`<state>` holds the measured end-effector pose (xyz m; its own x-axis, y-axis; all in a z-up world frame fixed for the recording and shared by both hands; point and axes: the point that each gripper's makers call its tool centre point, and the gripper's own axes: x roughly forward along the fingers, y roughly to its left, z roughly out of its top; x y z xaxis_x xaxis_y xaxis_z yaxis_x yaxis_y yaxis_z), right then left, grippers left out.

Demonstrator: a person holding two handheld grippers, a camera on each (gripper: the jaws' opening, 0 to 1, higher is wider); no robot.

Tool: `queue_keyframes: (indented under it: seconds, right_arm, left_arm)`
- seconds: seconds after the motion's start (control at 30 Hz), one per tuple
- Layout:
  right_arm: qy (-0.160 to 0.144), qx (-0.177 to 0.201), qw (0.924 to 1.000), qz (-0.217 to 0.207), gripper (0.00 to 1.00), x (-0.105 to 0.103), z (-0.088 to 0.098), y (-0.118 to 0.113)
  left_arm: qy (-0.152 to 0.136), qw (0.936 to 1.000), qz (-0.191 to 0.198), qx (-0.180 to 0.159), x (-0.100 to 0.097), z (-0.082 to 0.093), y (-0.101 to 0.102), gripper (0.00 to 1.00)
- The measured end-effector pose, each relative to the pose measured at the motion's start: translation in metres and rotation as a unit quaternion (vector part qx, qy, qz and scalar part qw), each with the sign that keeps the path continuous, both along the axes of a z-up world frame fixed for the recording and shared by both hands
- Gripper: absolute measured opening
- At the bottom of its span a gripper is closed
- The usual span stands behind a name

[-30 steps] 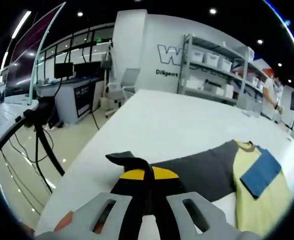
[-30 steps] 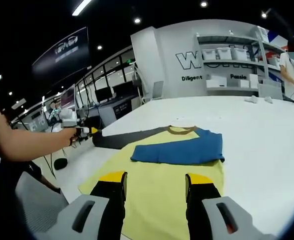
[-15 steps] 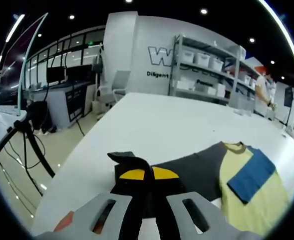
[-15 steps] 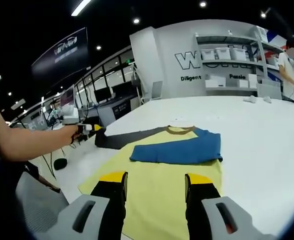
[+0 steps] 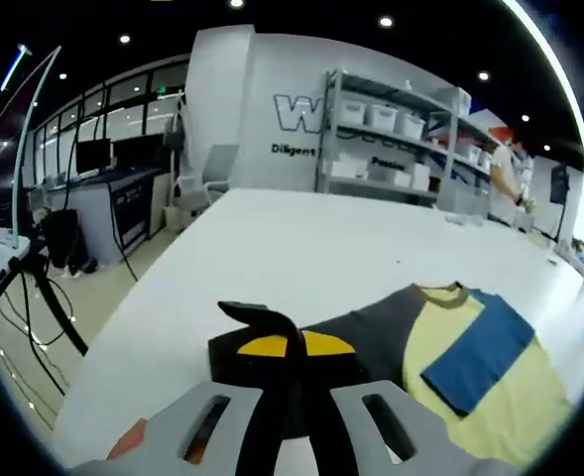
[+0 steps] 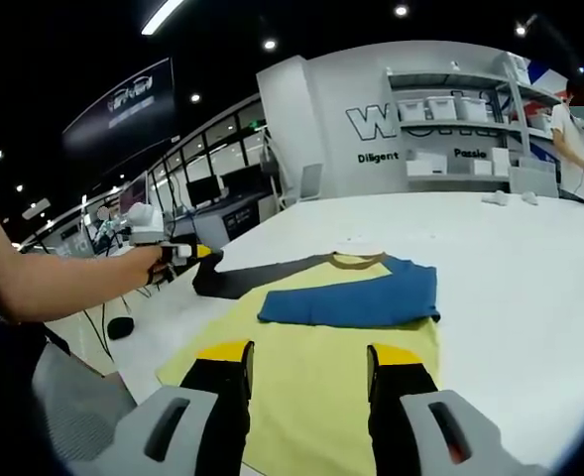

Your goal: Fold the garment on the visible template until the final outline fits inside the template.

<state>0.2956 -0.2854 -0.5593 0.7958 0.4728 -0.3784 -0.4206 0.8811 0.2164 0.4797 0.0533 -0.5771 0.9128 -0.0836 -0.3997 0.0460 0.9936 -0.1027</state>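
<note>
A yellow shirt (image 6: 311,367) lay spread on the white surface (image 6: 510,288), its brown collar (image 6: 356,260) pointing toward the far shelves (image 6: 460,129). One blue sleeve (image 6: 356,300) was folded across the chest. The other sleeve, dark grey (image 5: 371,332), stretched out sideways over the surface toward the left.

The left hand-held gripper (image 5: 290,342) had its black, yellow-tipped jaws pressed together on the end of the dark grey sleeve, a bit of the fabric bunching up just above the tips. In the right gripper view this same tool (image 6: 177,254) appeared at the left, held in a person's hand (image 6: 138,268) at the sleeve's end.

The right hand-held gripper (image 6: 306,372) stood with its jaws wide apart and nothing between them, over the lower part of the yellow shirt; whether it touched the cloth could not be told.

Beyond the surface stood an office chair (image 5: 207,174) and a white wall with dark lettering (image 5: 301,114).
</note>
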Motion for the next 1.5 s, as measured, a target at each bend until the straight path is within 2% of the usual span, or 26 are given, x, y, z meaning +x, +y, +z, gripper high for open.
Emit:
queue_keyframes:
  seconds: [0.9,1.5]
  right_arm:
    - [-0.003,0.005,1.0000,0.002,0.44,-0.001,0.004,0.000]
    - [-0.002,0.005,1.0000,0.001,0.44,-0.002,0.002,-0.002]
  left_arm:
    - [-0.014,0.9972,-0.073,-0.007,0.012,0.015,-0.092,0.00]
    - [-0.020,0.9911,-0.131,-0.010,0.021,0.020,-0.166,0.00]
